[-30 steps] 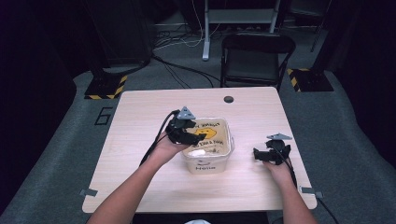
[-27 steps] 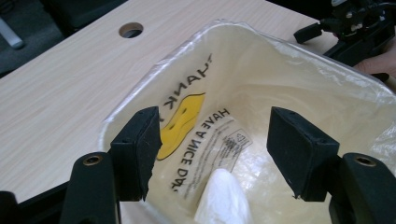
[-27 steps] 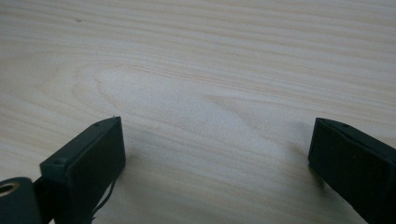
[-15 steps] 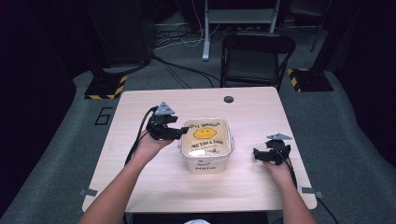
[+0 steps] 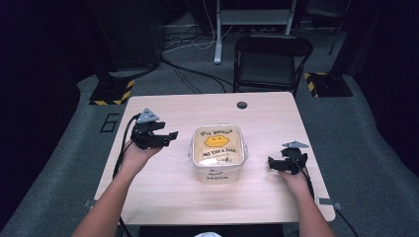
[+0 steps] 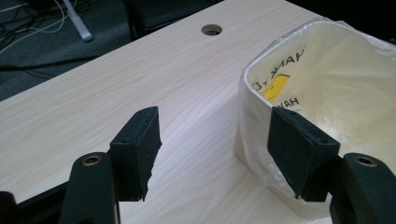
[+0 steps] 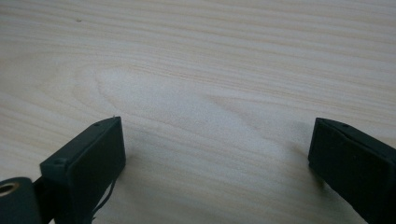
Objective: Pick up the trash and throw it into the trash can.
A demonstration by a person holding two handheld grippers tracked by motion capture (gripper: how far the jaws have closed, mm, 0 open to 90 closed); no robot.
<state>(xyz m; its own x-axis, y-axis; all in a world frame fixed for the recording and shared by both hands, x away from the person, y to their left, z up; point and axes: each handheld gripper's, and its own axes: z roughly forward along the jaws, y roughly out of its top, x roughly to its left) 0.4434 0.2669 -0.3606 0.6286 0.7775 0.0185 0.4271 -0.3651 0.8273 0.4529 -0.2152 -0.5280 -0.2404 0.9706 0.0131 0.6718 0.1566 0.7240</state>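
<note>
A square white bin (image 5: 219, 153) lined with a plastic bag that bears a yellow smiley stands mid-table; some small pale things lie in its bottom. My left gripper (image 5: 170, 137) hovers just left of the bin, open, nothing between its black pads. In the left gripper view the gripper (image 6: 212, 140) points past the bin's near corner (image 6: 254, 121), and its right pad (image 6: 299, 147) overlaps the bin's wall in the picture. My right gripper (image 5: 271, 163) rests low on the table to the bin's right, open. In the right gripper view its pads (image 7: 88, 163) stand wide over bare wood.
The light wooden table (image 5: 163, 195) has a round cable hole (image 5: 241, 104) near its far edge. A black chair (image 5: 269, 59) stands behind the table. Cables trail from both grippers toward the near edge.
My left gripper has moved left, from over the bin's near-left rim to the bare table beside it. The right gripper has stayed put.
</note>
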